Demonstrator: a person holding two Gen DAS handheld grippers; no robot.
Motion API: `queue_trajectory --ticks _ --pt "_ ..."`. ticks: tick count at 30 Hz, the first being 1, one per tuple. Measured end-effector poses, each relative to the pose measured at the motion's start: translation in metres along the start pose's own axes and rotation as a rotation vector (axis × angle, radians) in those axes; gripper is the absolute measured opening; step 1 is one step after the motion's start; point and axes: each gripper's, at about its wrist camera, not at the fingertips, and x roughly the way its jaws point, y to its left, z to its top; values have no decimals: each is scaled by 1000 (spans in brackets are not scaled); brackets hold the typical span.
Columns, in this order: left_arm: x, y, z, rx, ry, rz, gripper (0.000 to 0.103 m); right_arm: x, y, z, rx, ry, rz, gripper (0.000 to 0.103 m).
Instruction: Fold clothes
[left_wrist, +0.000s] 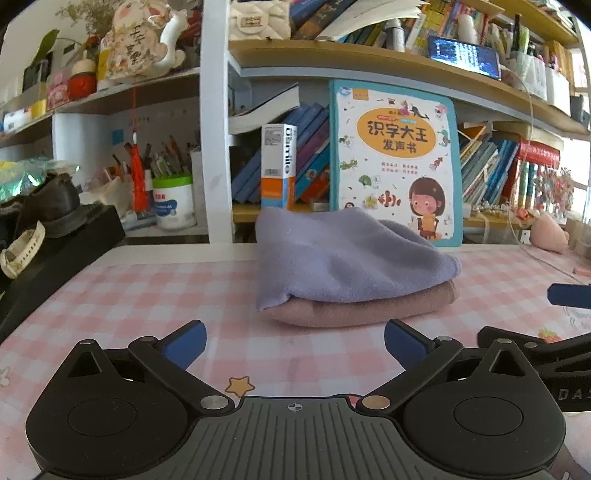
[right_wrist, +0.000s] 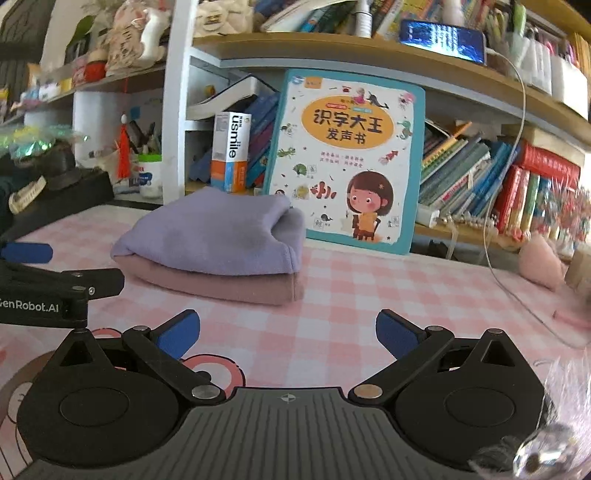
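We think the folding looks done. The purple cloth (left_wrist: 343, 258) lies folded on top of the folded pink cloth (left_wrist: 354, 308), in a neat pile far back on the checked table (left_wrist: 110, 295), just in front of the picture book (left_wrist: 395, 162). We see no other clothes waiting. Our left claw (left_wrist: 295, 341) is wide apart and holds nothing. Our right claw (right_wrist: 288, 332) is wide apart too, near the pile but not touching it.

counter (left_wrist: 110, 295): covered in pink checked cloth | pink folded garment (left_wrist: 369, 306) laid on it | lilac folded garment (left_wrist: 343, 266) stacked on top
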Motion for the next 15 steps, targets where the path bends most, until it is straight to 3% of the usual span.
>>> queue_trajectory --ticks 9,15 --pt "1 -6 0 45 10 7 103 6 -26 -2 166 43 -34 102" --pt "3 -5 0 32 26 3 103 4 -21 -2 132 31 -54 102"
